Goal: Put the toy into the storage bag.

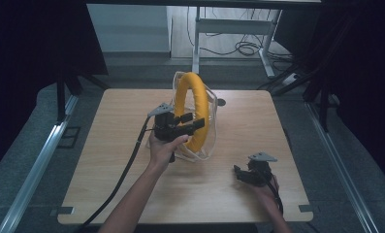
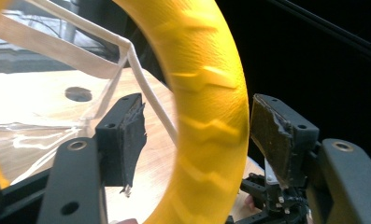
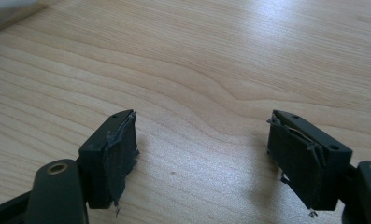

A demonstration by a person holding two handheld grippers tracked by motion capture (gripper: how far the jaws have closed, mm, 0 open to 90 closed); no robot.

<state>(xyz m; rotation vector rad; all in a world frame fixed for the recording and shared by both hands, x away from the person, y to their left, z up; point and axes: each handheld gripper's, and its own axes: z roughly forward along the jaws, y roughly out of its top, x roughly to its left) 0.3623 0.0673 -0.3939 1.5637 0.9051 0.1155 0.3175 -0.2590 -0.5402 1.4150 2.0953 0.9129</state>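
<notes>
A thick yellow ring [image 1: 193, 92] stands upright at the middle of the wooden table [image 1: 107, 189], inside a clear plastic cover with white straps [image 1: 212, 104]. My left gripper [image 1: 189, 124] reaches across the ring's near side. In the left gripper view the ring [image 2: 211, 93] passes between the two black jaws of that gripper [image 2: 195, 123]; there is a gap at the left pad [image 2: 131, 140], so the jaws stand open around it. My right gripper [image 1: 239, 173] rests low near the table's front right, open, with bare wood between its jaws [image 3: 202, 144].
A small round hole [image 1: 221, 102] lies in the tabletop behind the ring. A desk frame with cables [image 1: 238, 46] stands on the floor beyond the table. Black cables trail from both grippers toward the front edge.
</notes>
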